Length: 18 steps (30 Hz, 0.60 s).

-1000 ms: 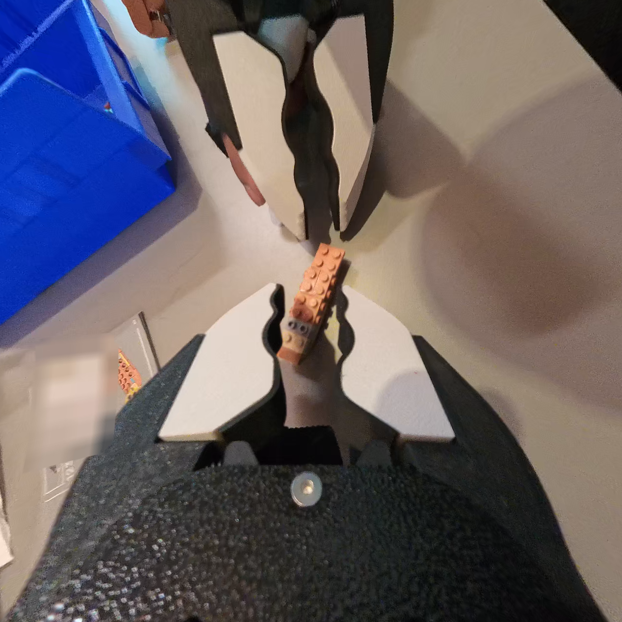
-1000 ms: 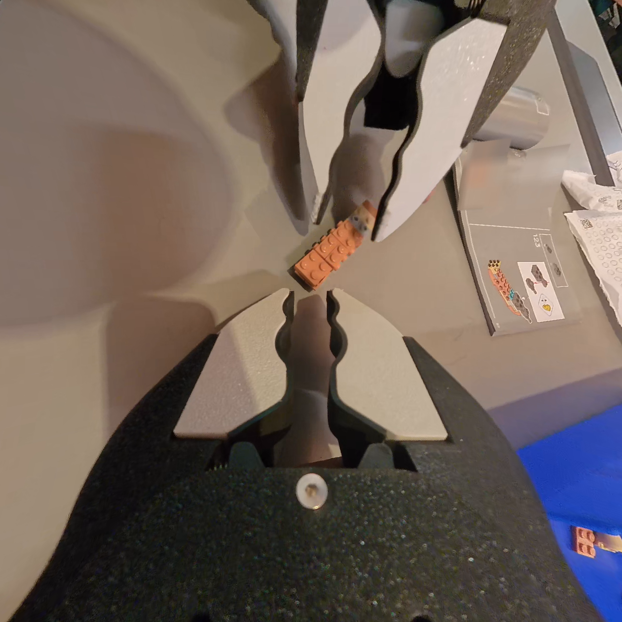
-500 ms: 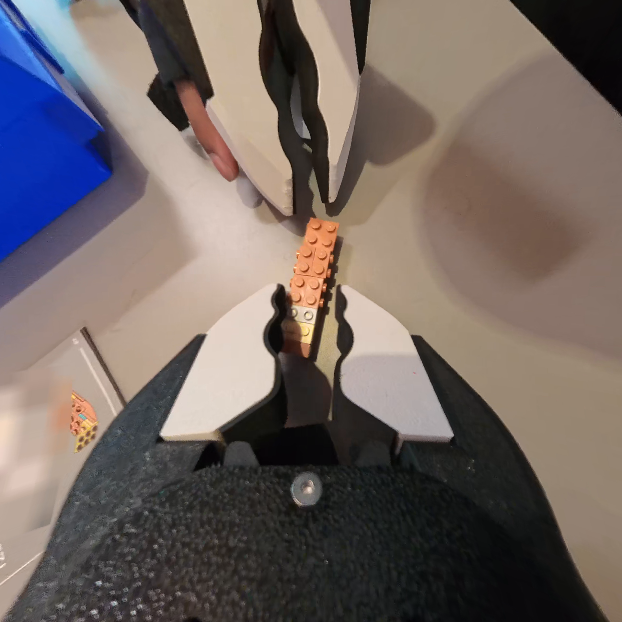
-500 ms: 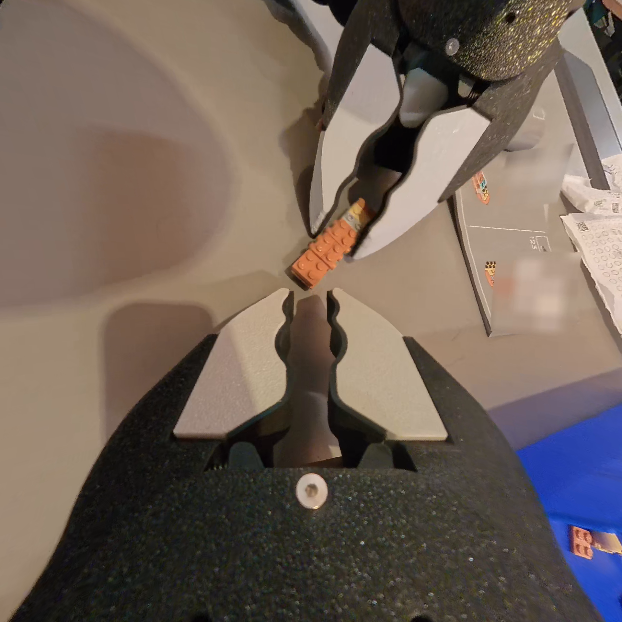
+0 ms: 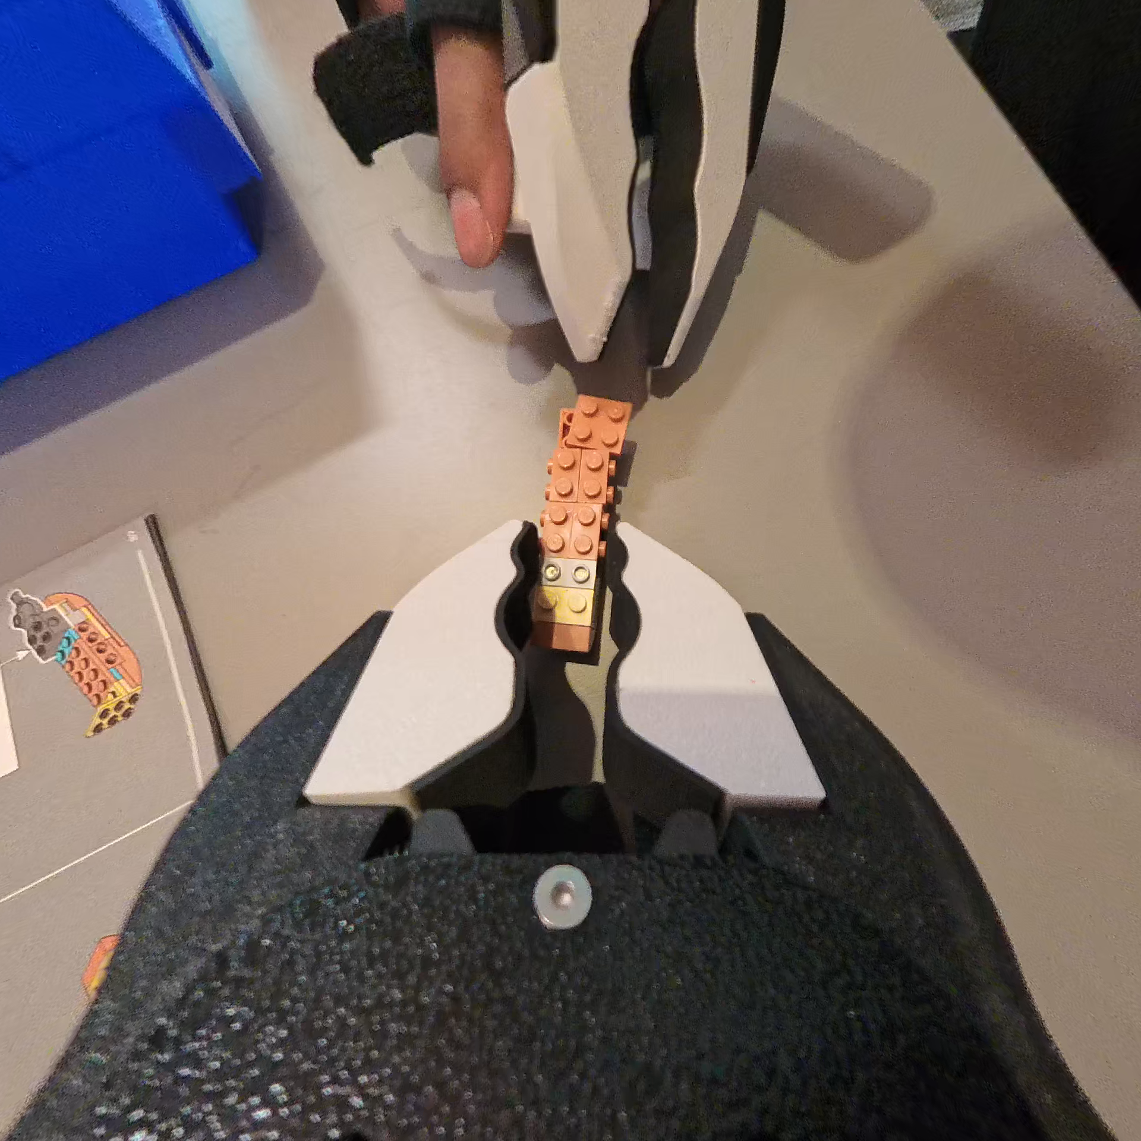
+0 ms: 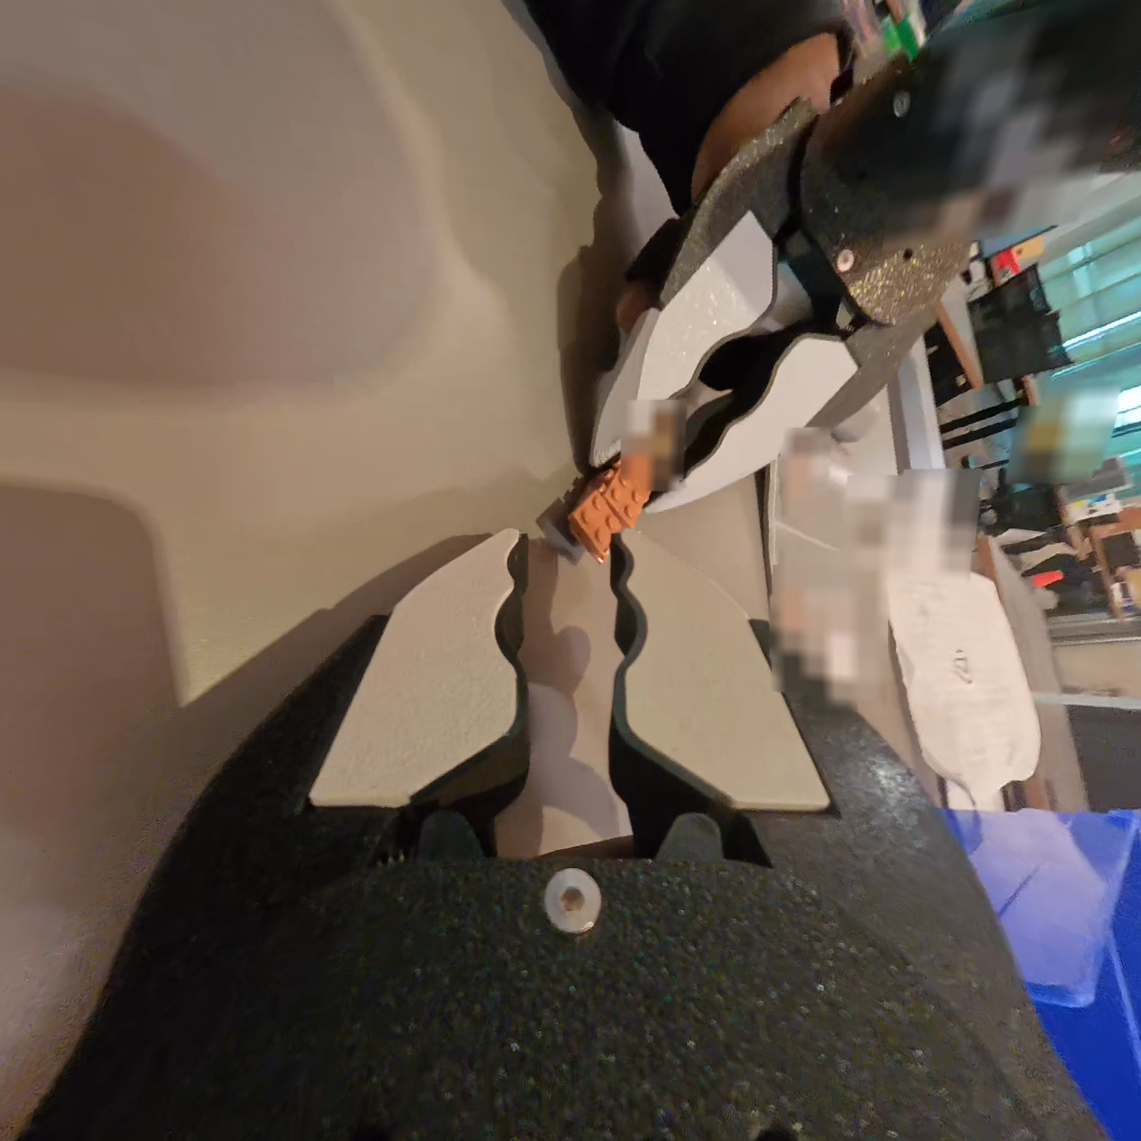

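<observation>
The left hand-held gripper (image 5: 571, 593) is closed on the near end of a strip of small studded bricks (image 5: 577, 525) — orange for most of its length, with a grey and a yellow piece and a brown block at the gripped end. Both grey pads sit against the strip's sides. In the right wrist view the strip juts out of those jaws, clear of the desk (image 5: 802, 494) rather than lying on it.

The right hand-held gripper (image 6: 568, 555) is parted. Its fingertips stand just at the strip's free end, where a thin grey plate (image 6: 559, 537) shows under the orange bricks. No pad presses on anything; the brick end sits at the mouth of the gap, nearer the right-side finger.

To do this well, the left grip looks best kept steady and level, since the strip is long and held only at one end. A twist would lever the joints between bricks apart. The right gripper seems to need squaring up so the strip's end lies centred between its pads before any squeeze. Off-centre contact would likely push the strip sideways.

A blue bin (image 5: 111, 185) stands at the far left, and a grey instruction sheet (image 5: 92, 679) lies beside the left gripper.
</observation>
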Available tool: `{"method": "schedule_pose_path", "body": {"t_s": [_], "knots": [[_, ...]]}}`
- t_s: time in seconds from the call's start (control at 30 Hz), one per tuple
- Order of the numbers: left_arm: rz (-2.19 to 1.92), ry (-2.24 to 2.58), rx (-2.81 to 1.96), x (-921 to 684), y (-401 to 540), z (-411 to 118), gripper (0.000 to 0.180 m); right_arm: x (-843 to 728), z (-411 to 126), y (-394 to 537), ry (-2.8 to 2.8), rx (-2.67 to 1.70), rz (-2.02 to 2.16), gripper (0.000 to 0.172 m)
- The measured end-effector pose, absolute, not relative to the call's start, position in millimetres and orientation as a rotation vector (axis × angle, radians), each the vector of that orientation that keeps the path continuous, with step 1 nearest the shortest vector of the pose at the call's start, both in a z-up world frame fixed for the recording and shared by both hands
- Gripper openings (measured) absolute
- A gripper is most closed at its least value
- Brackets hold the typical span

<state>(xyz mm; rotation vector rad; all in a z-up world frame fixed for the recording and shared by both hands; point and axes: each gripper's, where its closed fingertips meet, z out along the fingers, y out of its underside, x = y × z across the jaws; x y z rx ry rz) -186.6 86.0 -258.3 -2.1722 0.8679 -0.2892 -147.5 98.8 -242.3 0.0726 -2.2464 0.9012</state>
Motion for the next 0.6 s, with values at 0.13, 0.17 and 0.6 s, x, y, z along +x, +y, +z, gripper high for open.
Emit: {"method": "schedule_pose_path", "body": {"t_s": [0.13, 0.17, 0.6], "knots": [[-0.265, 0.869, -2.172, -182.9, 85.8, -254.9, 0.021, -141.6, -240.5, 89.4, -2.225, 0.129, 0.911, 0.027], [-0.259, 0.868, -2.172, -182.1, 86.2, -253.1, 0.021, -140.5, -239.4, 87.6, -2.219, 0.137, 0.915, 0.027], [-0.240, 0.908, -2.147, -171.8, 83.4, -242.7, 0.020, -148.4, -240.7, 90.1, -2.182, 0.144, 0.820, 0.027]]}}
